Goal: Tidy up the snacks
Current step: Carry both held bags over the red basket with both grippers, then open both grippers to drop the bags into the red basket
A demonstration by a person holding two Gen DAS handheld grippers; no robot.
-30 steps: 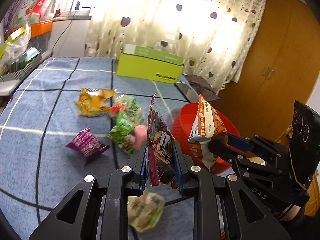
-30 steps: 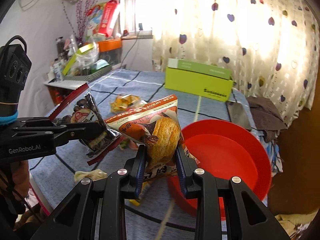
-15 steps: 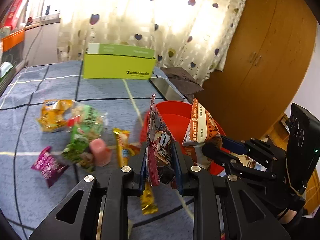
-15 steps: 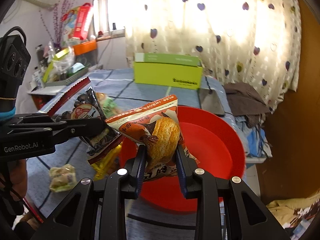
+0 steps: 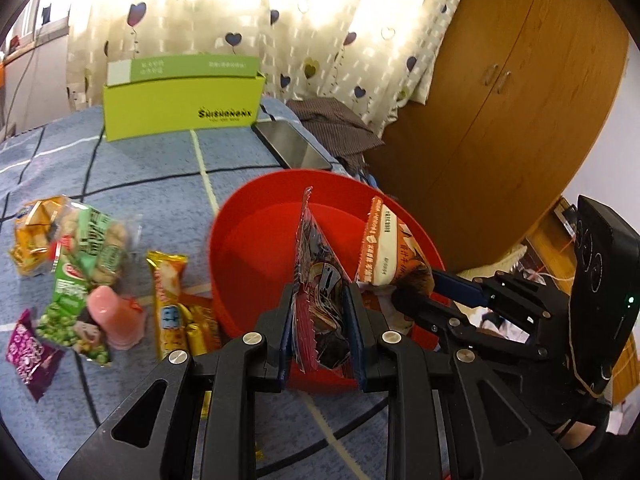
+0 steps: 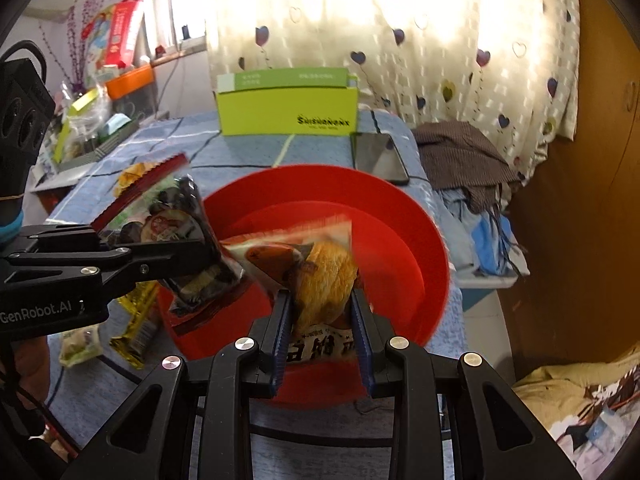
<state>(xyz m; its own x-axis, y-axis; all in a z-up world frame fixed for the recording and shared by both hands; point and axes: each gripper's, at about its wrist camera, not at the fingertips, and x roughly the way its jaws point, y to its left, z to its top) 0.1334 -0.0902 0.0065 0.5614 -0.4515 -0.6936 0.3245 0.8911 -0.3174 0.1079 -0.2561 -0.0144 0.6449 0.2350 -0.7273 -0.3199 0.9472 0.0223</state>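
My left fingers: the left gripper (image 5: 322,320) is clamped on a dark snack packet (image 5: 320,280), pads pressing both flat faces, the packet standing edge-up between them.
My right fingers: the right gripper (image 6: 322,320) is closed tight on an orange-and-white bread snack packet (image 6: 324,276), its printed lower end caught between the blue pads (image 6: 362,332).
Where the packets hang: both sit side by side over the red basin (image 5: 256,240), the dark one to the left of the orange one, close but whether they touch I cannot tell.
Basin: round, red, standing at the near right corner of the blue checked cloth (image 5: 140,168); only bare red shows inside it.
Just left of the basin: a yellow snack bar (image 5: 168,300) and a gold wrapper (image 5: 200,328) lie against its outer wall.
Further left: a pink jelly cup (image 5: 116,318), a green pea packet (image 5: 72,312), a clear bag of pale snacks (image 5: 100,240), an orange-yellow packet (image 5: 34,236) and a purple packet (image 5: 30,352), scattered loose on the cloth.
Far edge of the cloth: a lime-green box (image 5: 180,100) stands upright, a dark phone (image 5: 292,150) flat beside it.
Beyond: a heart-print curtain (image 5: 280,20), a wooden wardrobe (image 5: 500,100) to the right, crumpled brown fabric (image 6: 460,156) beside the table.
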